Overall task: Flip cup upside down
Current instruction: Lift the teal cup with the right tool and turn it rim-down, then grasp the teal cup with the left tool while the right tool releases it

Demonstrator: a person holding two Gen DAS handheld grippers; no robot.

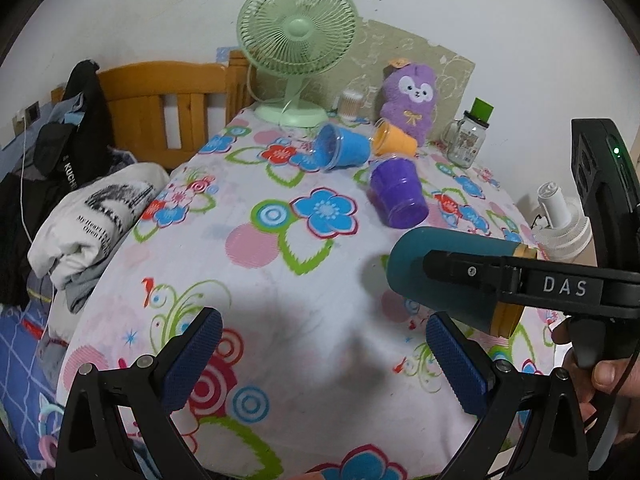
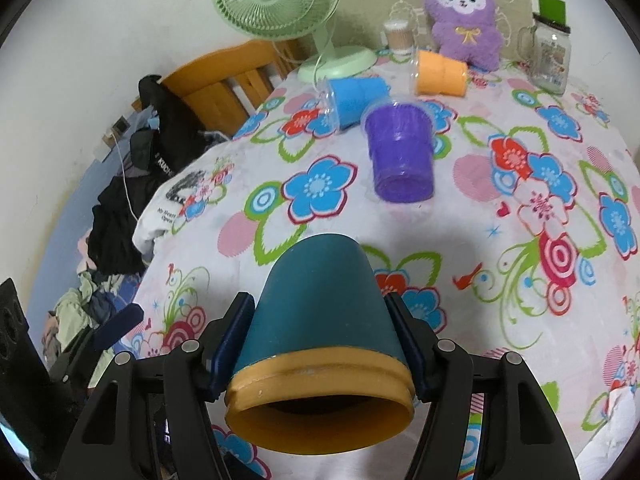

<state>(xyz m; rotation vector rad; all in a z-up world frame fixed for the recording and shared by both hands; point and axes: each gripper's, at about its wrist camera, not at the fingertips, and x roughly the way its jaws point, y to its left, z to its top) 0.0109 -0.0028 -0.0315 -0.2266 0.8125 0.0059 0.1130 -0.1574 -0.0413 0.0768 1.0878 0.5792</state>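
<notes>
A teal cup with an orange rim (image 2: pixel 320 312) is clamped between the pads of my right gripper (image 2: pixel 320 344). It lies sideways above the floral tablecloth (image 2: pixel 400 232), its open mouth towards the camera. In the left wrist view the same cup (image 1: pixel 452 272) hangs at the right, held by the right gripper (image 1: pixel 472 272). My left gripper (image 1: pixel 324 356) is open and empty, low over the cloth, to the left of the cup.
A purple cup (image 1: pixel 398 194), a blue cup (image 1: pixel 340 152) and an orange cup (image 1: pixel 394 142) lie on their sides further back. Behind them stand a green fan (image 1: pixel 296 48), a purple plush toy (image 1: pixel 412 100), a glass jar mug (image 1: pixel 466 138). Clothes and a wooden bed frame (image 1: pixel 160 112) lie left.
</notes>
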